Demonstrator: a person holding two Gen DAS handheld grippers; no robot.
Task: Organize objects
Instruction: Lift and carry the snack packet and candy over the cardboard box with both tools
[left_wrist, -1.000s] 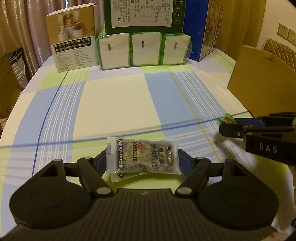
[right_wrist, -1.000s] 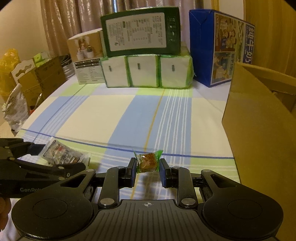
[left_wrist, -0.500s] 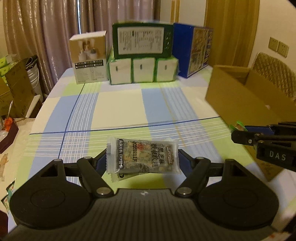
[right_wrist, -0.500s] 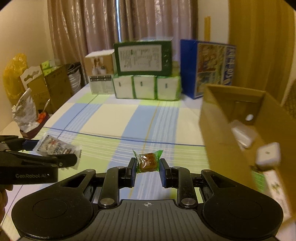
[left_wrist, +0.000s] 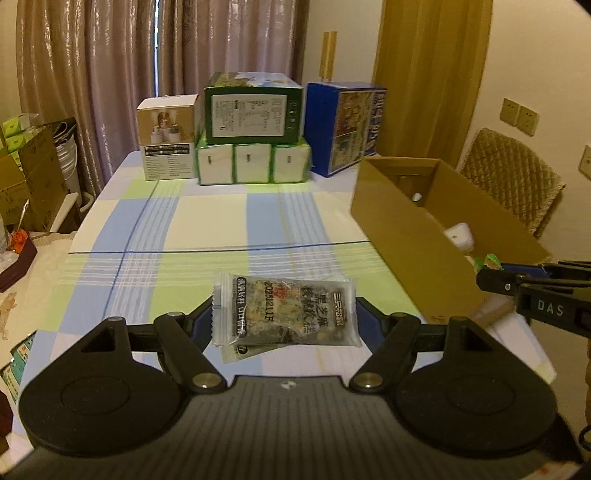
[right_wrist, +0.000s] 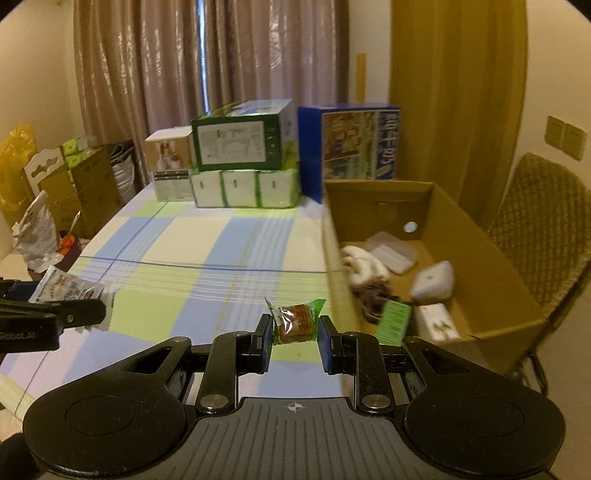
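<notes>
My left gripper (left_wrist: 284, 314) is shut on a clear snack packet (left_wrist: 286, 314) with dark printing, held well above the checked tablecloth (left_wrist: 207, 221). My right gripper (right_wrist: 294, 326) is shut on a small brown cake in a green-edged wrapper (right_wrist: 295, 322), raised just left of the open cardboard box (right_wrist: 480, 236). The left gripper (right_wrist: 55, 317) with its packet (right_wrist: 70, 288) shows at the left edge of the right wrist view. The right gripper (left_wrist: 517, 282) shows at the right edge of the left wrist view, in front of the box (left_wrist: 406, 236).
Inside the box lie white containers (right_wrist: 432, 280), a white cord bundle (right_wrist: 362, 266) and a green packet (right_wrist: 395, 319). Stacked cartons (left_wrist: 251, 129) and a blue box (left_wrist: 347, 125) stand at the table's far end. A woven chair (right_wrist: 543, 229) is right of the box. Clutter sits left of the table.
Both grippers have risen high above the table with their packets. The right one has shifted toward the cardboard box, whose inside is now in view.
</notes>
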